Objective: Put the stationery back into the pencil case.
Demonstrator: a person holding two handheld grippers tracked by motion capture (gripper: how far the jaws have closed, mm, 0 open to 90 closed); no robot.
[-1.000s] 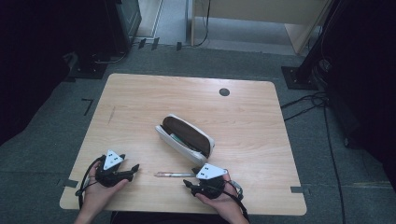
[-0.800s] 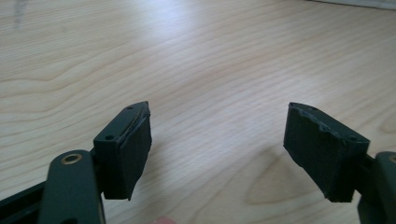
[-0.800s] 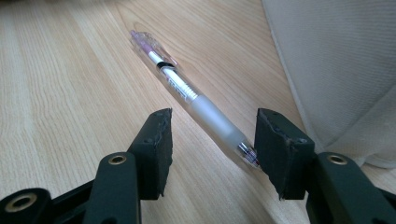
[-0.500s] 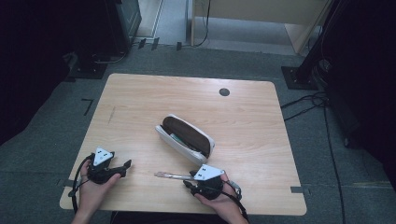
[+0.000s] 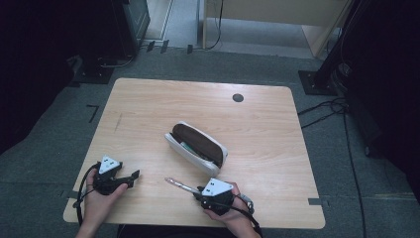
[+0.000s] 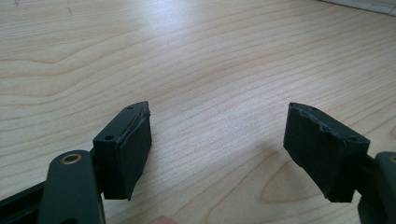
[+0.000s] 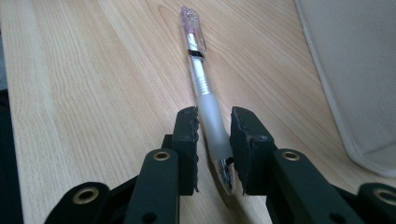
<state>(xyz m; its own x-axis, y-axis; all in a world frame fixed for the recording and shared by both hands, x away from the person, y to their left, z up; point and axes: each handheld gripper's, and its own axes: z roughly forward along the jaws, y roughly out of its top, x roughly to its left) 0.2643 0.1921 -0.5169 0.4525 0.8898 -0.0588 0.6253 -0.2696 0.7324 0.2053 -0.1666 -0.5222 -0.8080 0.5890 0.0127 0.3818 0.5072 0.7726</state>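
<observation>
The right claw (image 7: pixel 214 149), jaws just closing, clenches the pen (image 7: pixel 201 88); left claw (image 6: pixel 219 154) gapes empty. Next: lift it into the pouch (image 5: pixel 195 148).

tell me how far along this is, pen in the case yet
Not yet. Done: the pencil case lies unzipped and open on the table. In hand: the right gripper has just been closing around the pen, which lies flat on the wood. Left: lifting it into the case. The left gripper waits open.
</observation>
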